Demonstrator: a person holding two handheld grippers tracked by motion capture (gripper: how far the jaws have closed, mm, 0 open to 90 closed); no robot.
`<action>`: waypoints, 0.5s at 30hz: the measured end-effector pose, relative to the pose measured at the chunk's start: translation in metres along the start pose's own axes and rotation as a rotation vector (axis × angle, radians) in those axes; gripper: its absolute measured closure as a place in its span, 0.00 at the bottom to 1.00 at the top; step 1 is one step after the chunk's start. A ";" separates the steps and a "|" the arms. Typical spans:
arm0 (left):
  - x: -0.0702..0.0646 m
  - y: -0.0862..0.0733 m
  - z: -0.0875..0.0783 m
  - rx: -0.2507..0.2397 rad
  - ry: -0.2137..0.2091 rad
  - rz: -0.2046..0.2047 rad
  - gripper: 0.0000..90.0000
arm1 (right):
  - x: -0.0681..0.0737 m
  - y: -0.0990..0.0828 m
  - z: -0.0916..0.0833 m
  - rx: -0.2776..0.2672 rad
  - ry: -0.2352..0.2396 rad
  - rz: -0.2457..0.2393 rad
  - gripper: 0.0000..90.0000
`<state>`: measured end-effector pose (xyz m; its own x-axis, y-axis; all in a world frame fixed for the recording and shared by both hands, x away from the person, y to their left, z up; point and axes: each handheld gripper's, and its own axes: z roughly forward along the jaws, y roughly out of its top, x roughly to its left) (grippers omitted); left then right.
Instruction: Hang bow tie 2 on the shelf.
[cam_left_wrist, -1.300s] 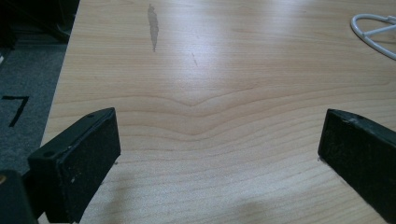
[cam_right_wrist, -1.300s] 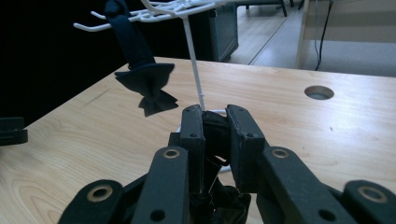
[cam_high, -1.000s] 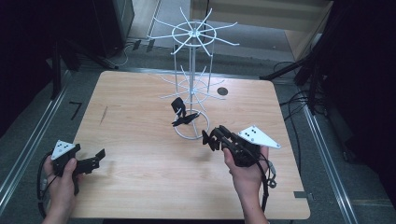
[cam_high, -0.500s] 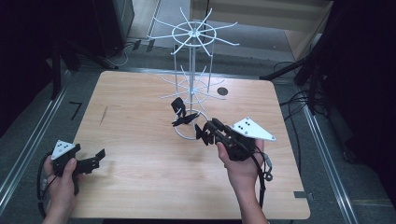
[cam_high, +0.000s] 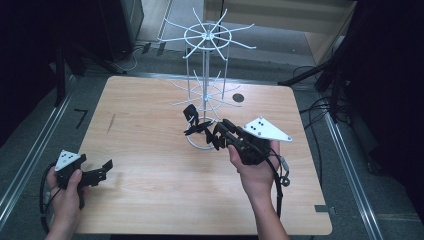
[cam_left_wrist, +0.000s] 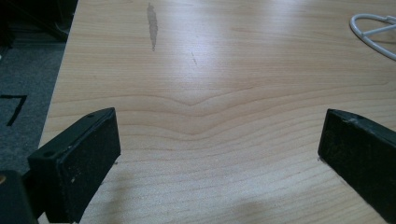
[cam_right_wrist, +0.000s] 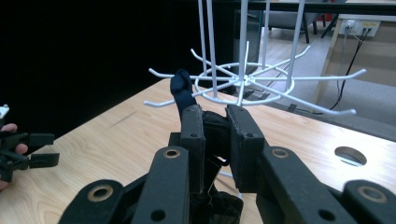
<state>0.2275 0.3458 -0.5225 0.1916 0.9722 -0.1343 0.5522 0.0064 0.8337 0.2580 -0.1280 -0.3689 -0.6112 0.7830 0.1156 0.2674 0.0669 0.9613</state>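
Note:
A white wire rack (cam_high: 206, 75) with spoke-like hooks stands at the back middle of the wooden table (cam_high: 150, 200). My right gripper (cam_high: 220, 134) is raised just right of the rack's base ring and is shut on a dark navy cloth item (cam_high: 192, 119). In the right gripper view the cloth item (cam_right_wrist: 182, 91) pokes up past my right gripper (cam_right_wrist: 215, 114), just before the rack's lower hooks (cam_right_wrist: 243, 81). My left gripper (cam_high: 105, 167) rests at the front left, open, with bare wood between its jaws (cam_left_wrist: 219, 140).
A round hole (cam_high: 238, 98) is cut into the tabletop right of the rack. The table's left edge drops to a grey floor with metal rails (cam_high: 30, 150). Cables lie on the floor at the right (cam_high: 320, 107).
My right gripper has risen and moved left toward the rack with the dark cloth item in its jaws. The left gripper has stayed put.

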 end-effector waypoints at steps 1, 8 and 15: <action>0.000 0.000 0.000 0.000 0.001 -0.001 0.00 | 0.000 0.001 0.001 0.001 0.000 0.000 0.88; 0.000 0.000 0.000 0.000 -0.001 -0.001 0.00 | -0.001 0.009 0.006 0.001 0.002 -0.007 0.88; 0.000 0.000 0.000 -0.001 -0.001 -0.003 0.00 | -0.001 0.015 0.011 0.002 0.000 -0.013 0.88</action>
<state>0.2278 0.3460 -0.5226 0.1910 0.9719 -0.1375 0.5522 0.0094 0.8336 0.2707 -0.1214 -0.3572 -0.6146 0.7821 0.1029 0.2609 0.0784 0.9622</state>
